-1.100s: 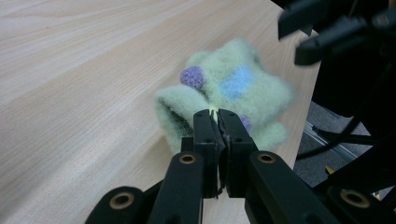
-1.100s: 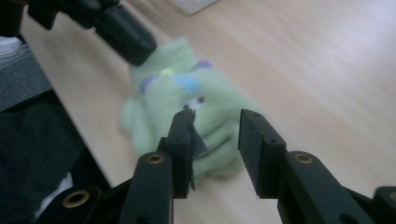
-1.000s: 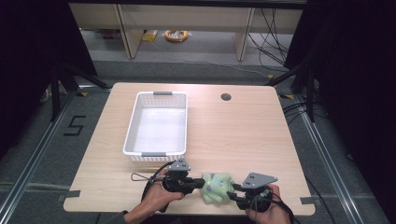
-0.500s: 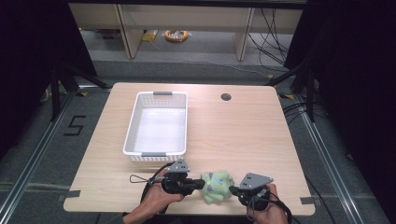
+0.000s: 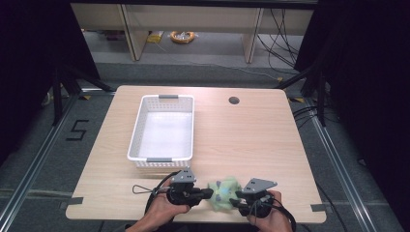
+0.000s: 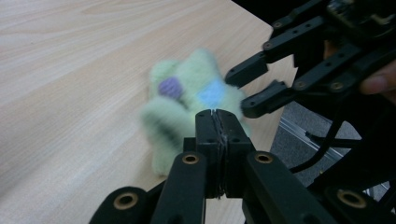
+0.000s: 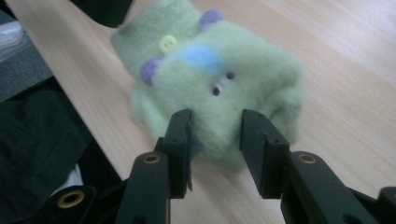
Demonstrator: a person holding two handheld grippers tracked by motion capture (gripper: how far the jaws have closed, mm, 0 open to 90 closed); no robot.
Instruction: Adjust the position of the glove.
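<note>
Green plush, high view: a soft toy (image 5: 224, 192) lies on the near edge of the wooden table (image 5: 251, 140), directly between the left gripper (image 5: 209, 194) and the right gripper (image 5: 233, 201); each gripper points inward at it; the right one seems the closer, its tips at the toy's flank; a white lattice basket (image 5: 163, 126) stands farther out, ahead of the left gripper and well apart from the toy.

Left gripper view, state: the left gripper (image 6: 217, 116) has its two black jaws pressed flat together with nothing between them; the soft toy (image 6: 187, 109) lies just ahead of and slightly left of the tips, blurred; whether the tips touch the pile cannot be told.

Left gripper view, far side: the right gripper (image 6: 245, 88) comes in from the upper right, jaws parted, tips at the toy's opposite edge.

Right gripper view, state: the right gripper (image 7: 215, 128) stands moderately open, one jaw on each side of the toy's nearest bulge, not yet closed on it.

Right gripper view, axis: the soft toy (image 7: 215, 79) runs away from the jaws and up to the left.

Texture and shape: fuzzy fleece, rounded and lumpy; purple nubs, a blue patch, a yellow button (image 7: 167, 44); likely to compress readily under a pinch.

Judgement: the right gripper is better placed to close next.
</note>
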